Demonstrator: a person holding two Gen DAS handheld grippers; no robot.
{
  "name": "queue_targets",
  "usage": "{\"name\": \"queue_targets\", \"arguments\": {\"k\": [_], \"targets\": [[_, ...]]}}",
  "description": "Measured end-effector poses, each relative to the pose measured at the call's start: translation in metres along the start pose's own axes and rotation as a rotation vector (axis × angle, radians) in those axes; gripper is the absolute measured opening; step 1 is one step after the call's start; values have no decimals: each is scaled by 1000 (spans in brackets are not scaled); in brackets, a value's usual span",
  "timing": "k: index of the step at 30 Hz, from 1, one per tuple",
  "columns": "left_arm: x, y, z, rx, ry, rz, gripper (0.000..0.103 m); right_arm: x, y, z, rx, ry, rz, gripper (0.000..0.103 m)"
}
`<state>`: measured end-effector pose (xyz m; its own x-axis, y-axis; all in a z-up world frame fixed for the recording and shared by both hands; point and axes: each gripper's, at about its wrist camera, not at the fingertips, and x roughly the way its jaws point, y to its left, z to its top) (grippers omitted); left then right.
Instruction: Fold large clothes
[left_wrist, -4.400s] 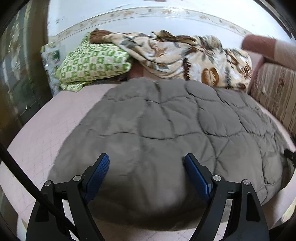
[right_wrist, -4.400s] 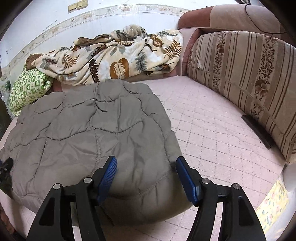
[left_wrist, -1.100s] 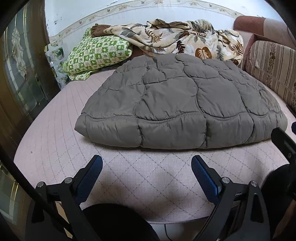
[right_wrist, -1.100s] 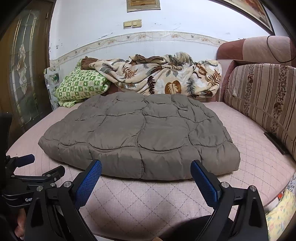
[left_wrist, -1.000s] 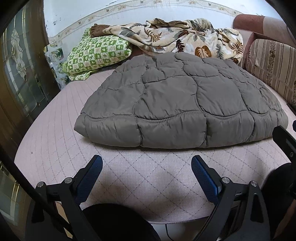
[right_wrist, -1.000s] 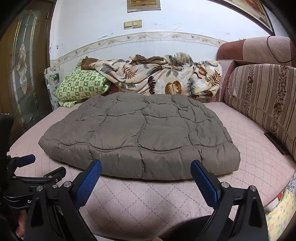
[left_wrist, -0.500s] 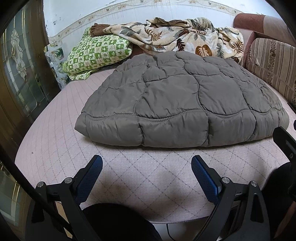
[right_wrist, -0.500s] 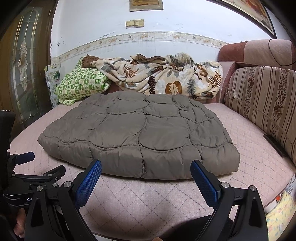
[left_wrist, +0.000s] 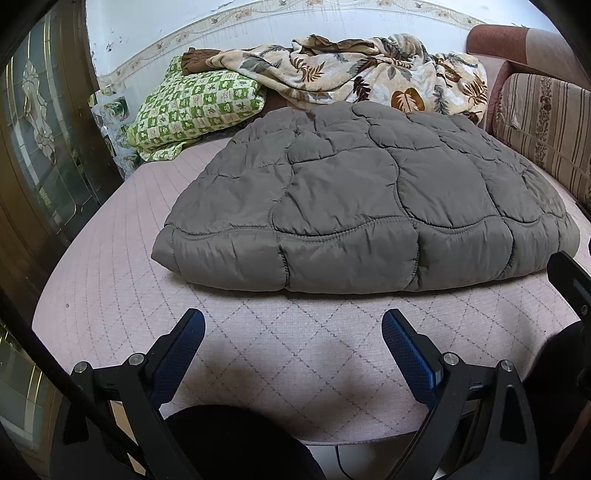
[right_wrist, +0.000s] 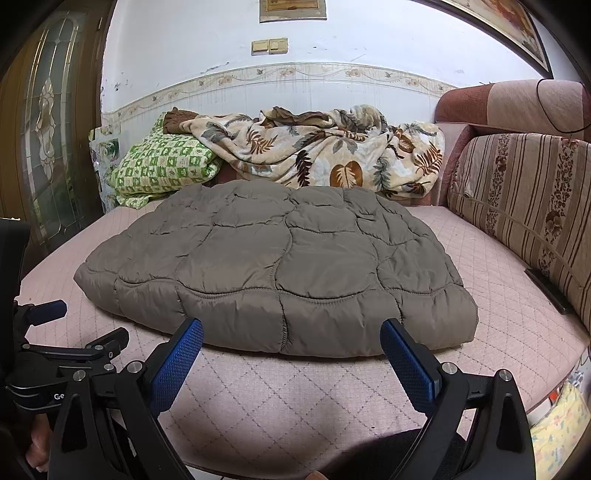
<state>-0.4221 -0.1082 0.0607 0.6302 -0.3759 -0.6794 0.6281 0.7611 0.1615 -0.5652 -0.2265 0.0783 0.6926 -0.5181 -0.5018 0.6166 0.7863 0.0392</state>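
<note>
A grey quilted padded garment (left_wrist: 354, 199) lies folded in a thick flat bundle on the pink quilted bed (left_wrist: 280, 339); it also shows in the right wrist view (right_wrist: 280, 266). My left gripper (left_wrist: 293, 332) is open and empty, hovering near the bed's front edge, short of the garment. My right gripper (right_wrist: 291, 341) is open and empty, just in front of the garment's near edge. The left gripper also shows at the left of the right wrist view (right_wrist: 66, 343).
A leaf-print blanket (right_wrist: 325, 151) and a green checked pillow (right_wrist: 162, 166) lie at the back against the wall. A striped sofa cushion (right_wrist: 524, 206) lines the right side. A glass-panelled door (left_wrist: 40, 147) stands on the left. A dark flat item (right_wrist: 548, 290) lies by the cushion.
Both grippers, earlier over the garment with jaws open, have pulled back to the bed's front edge. Over the last second the views barely shift; the garment lies still.
</note>
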Motion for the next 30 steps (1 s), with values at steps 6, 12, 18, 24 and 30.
{"name": "queue_targets", "arguments": {"k": [6, 12, 18, 24, 30], "targets": [[0, -1, 0, 3, -1, 0, 96, 0, -2, 1, -1, 1, 1, 98], [-1, 0, 0, 1, -1, 0, 96, 0, -2, 0, -2, 1, 2, 98], [-1, -2, 0, 6, -2, 1, 96, 0, -2, 0, -2, 1, 1, 98], [-2, -3, 1, 12, -6, 4, 96, 0, -3, 1, -3, 2, 2, 98], [-3, -4, 1, 12, -6, -3, 96, -2, -4, 1, -3, 0, 2, 98]]}}
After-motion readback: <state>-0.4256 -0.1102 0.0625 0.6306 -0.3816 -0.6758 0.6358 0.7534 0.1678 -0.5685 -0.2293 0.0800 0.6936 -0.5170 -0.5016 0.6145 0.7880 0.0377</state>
